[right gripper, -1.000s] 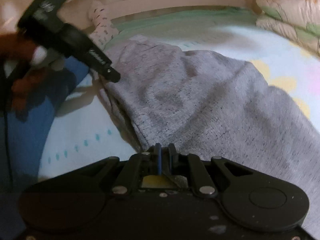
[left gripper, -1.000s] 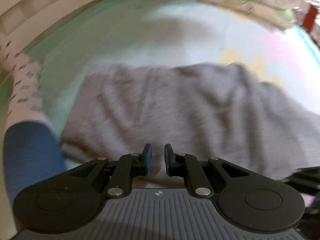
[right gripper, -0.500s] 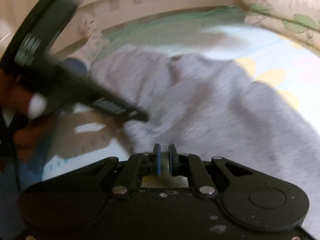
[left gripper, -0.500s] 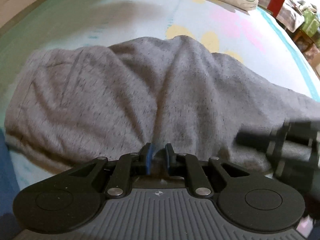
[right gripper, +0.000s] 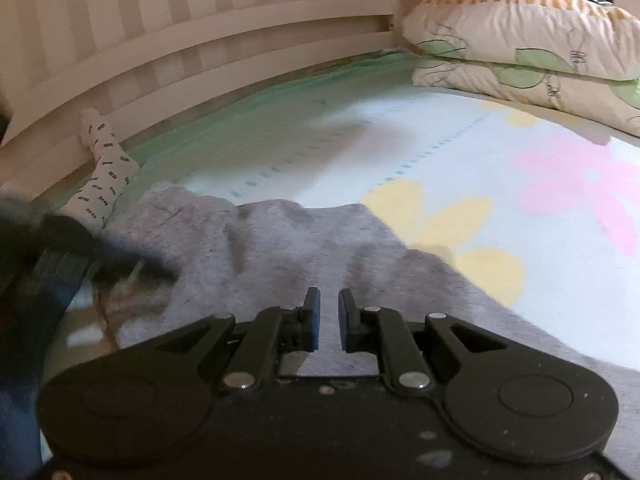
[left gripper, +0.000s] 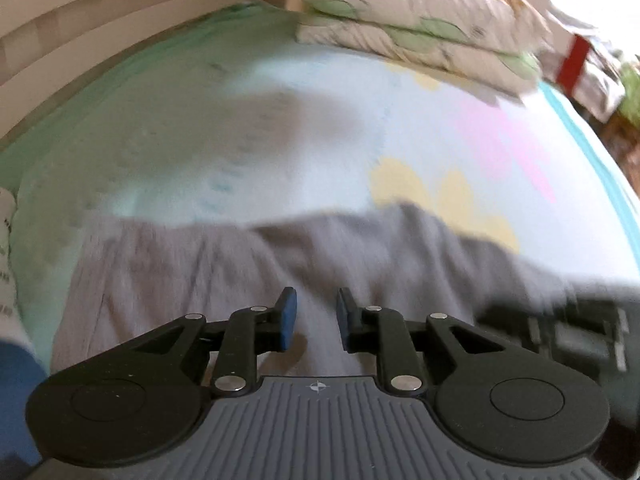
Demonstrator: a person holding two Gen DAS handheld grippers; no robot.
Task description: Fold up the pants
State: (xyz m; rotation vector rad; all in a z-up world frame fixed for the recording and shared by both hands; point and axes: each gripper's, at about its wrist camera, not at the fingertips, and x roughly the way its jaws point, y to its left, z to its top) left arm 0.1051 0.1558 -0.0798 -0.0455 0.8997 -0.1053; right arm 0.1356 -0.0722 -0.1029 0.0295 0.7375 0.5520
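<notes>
Grey knit sweatpants lie crumpled on a bed covered by a pale sheet printed with yellow and pink flowers, their long axis running crosswise to both sets of fingers. The left gripper hovers directly above the cloth with its blue-padded fingers parted and nothing between them; the right gripper hangs over the same garment beside it, its fingers narrowly parted and likewise empty. Fabric lies just ahead of and beneath both tools, so neither appears markedly nearer. Stacked pillows sit well beyond, and a patterned white sock rests near the left end.
</notes>
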